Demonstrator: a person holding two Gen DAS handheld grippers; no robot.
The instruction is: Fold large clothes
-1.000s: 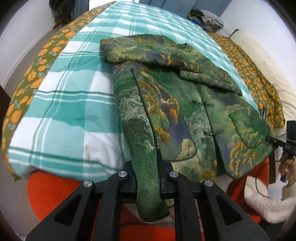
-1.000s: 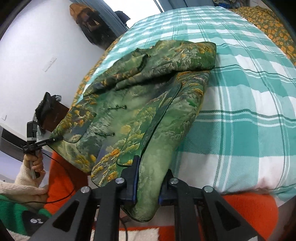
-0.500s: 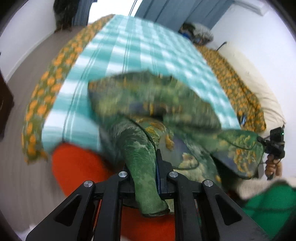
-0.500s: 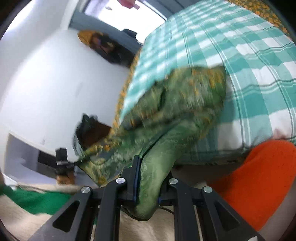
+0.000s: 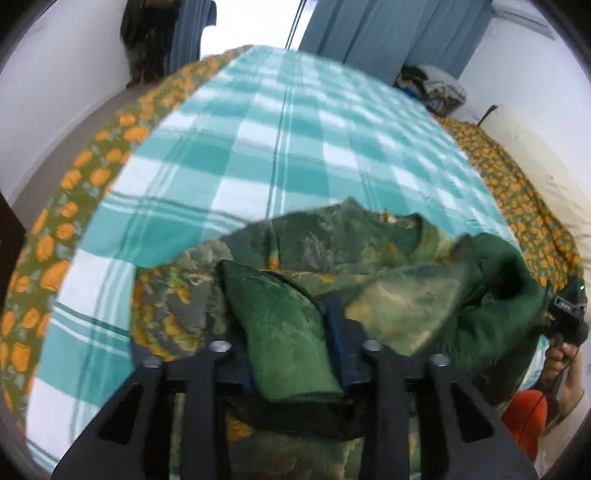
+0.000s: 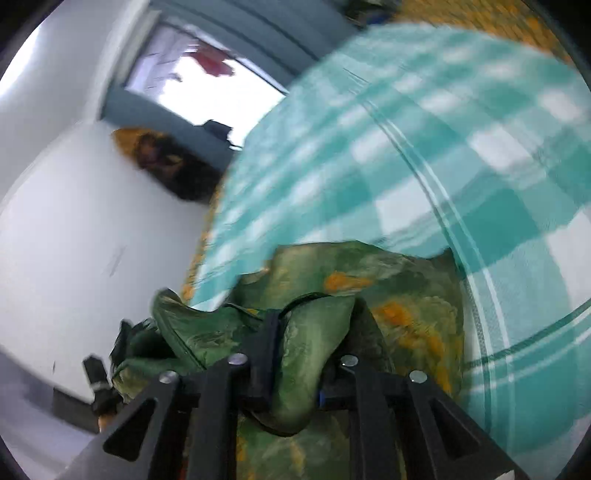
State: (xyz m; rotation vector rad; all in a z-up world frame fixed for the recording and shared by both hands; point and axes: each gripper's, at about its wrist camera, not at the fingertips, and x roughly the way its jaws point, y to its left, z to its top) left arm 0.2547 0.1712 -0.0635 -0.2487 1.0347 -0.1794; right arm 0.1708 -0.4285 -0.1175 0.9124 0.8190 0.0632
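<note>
The green brocade jacket (image 5: 369,266) lies bunched in a heap on the near end of the bed (image 5: 280,147), on the teal-and-white checked sheet, with an orange-flowered cover (image 5: 85,192) running along the bed's left edge and again along its right edge in the left wrist view. The left gripper (image 5: 291,354) is low over the jacket at the bed's near end, and a thick fold of the green cloth sits between its two fingers (image 5: 341,332); the jaws are opening, standing apart with the fold lying loosely in the gap rather than squeezed. The right gripper (image 6: 295,365) is also at the jacket, on the side of the bed nearer the white wall (image 6: 74,229), its view rolled so the bed tilts across the frame. Its fingers (image 6: 264,350) have a rolled edge of the jacket between them and are beginning to part, though the cloth still fills the gap and touches both. In the left wrist view the right gripper's body shows beyond the heap at the bed's right corner, gripped by a hand (image 5: 561,354) with a pale sleeve below it. Blue curtains (image 5: 369,29) hang at the far end of the bed, and a pile of clothes (image 5: 432,88) sits by its far right corner.
</note>
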